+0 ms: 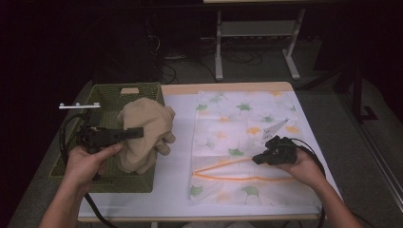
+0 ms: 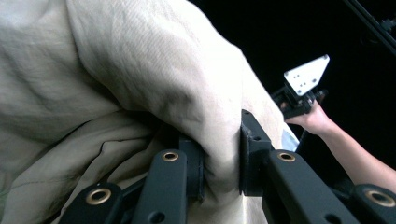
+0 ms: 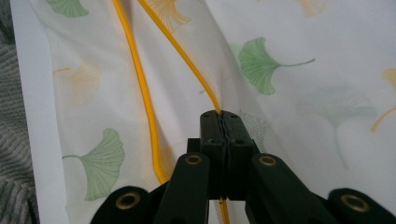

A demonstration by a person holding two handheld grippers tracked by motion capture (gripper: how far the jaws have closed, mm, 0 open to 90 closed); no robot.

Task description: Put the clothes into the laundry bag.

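- The left gripper [image 1: 135,133] had its fingers clamped on a fold of the beige garment [image 1: 142,135], which hung bunched over the right wall of the green basket [image 1: 107,183].
- The right gripper [image 1: 259,158] held the orange-trimmed edge of the mesh laundry bag [image 1: 242,118] pinched tight on the table [image 1: 176,190].
- Judged risk: the bag's mouth looked narrow, so the bulky garment could snag on the trim and drag the bag.
- The thin mesh might slip free under that pull.
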